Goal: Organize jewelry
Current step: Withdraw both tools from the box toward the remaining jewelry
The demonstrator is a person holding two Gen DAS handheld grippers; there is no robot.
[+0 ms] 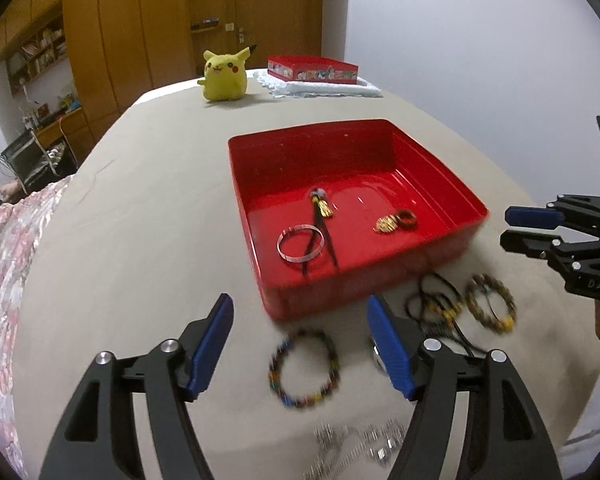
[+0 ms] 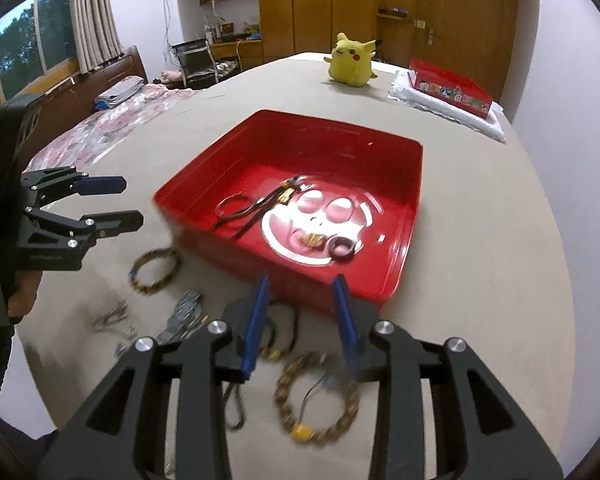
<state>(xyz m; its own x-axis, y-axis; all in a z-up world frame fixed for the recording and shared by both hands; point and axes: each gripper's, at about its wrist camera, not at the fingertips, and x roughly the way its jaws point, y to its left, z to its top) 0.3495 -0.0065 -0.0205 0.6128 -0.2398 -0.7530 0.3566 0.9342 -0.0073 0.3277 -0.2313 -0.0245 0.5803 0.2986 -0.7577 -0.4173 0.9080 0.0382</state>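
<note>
**Both grippers empty above the table, jewelry split between tray and cloth**

While both grippers hang over the near edge of the round table, nothing sits between either pair of pads. Left gripper: black angular frame, ribbed blue pads, jaws standing wide apart. Right gripper: same build, jaws parted more narrowly, also empty.

Table top is covered in a plain beige cloth, matte, lightly creased.

Red tray, left wrist view: glossy plastic, square with rounded corners, shallow walls, at 12 o'clock from the left gripper. Inside it:
- thin silver bangle, a smooth metal hoop, at 7 o'clock on the tray floor
- black cord necklace with a small gold pendant, its cord lying across the bangle
- small gold piece, knobbly, at 4 o'clock
- dark red ring, thick band, touching the gold piece

On the cloth, just outside the tray's near wall:
- multicoloured bead bracelet, round beads, between the left pads in view but lying below them
- black cords with beads, tangled, at 1 o'clock from the left gripper
- brown bead bracelet, chunky, one yellow bead, beside the cords
- silver chain links at the near edge, blurred
- a small silver item by the left gripper's right pad; I cannot tell what it is

Far side, 12 o'clock: yellow plush toy, fuzzy, upright; patterned red box on a folded white lace cloth.
</note>
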